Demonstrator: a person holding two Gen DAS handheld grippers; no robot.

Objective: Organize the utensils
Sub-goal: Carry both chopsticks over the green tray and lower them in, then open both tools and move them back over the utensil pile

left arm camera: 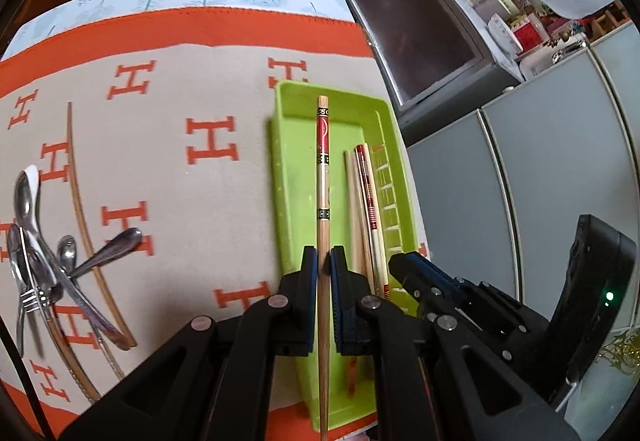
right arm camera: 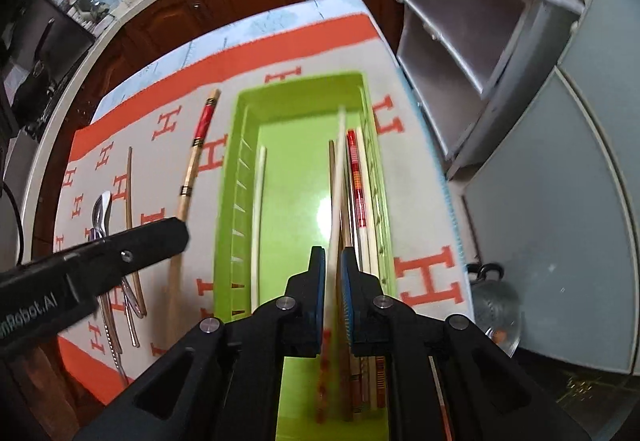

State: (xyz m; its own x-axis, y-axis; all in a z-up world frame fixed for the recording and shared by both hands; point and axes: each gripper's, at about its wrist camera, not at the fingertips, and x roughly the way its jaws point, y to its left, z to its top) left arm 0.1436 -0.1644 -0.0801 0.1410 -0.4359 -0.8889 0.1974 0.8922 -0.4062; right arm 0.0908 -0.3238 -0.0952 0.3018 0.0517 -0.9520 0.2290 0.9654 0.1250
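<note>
The left gripper [left arm camera: 324, 261] clamps a red-banded wooden chopstick [left arm camera: 322, 177] above the green tray [left arm camera: 288, 177]; the right gripper [right arm camera: 333, 261] has a pale chopstick [right arm camera: 338, 177] between barely parted jaws, grip unclear, over chopsticks [right arm camera: 357, 181] in the tray; spoons and a fork [left arm camera: 36, 241] lie on the H-patterned cloth [left arm camera: 180, 101]

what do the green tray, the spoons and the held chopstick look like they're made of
Tray: likely plastic, glossy lime, moulded slots, a glare spot in the right view.
Spoons: metal, probably stainless, with mirror-like reflections.
Chopstick: bamboo or wood by its tan grain, with printed red and black bands.
</note>
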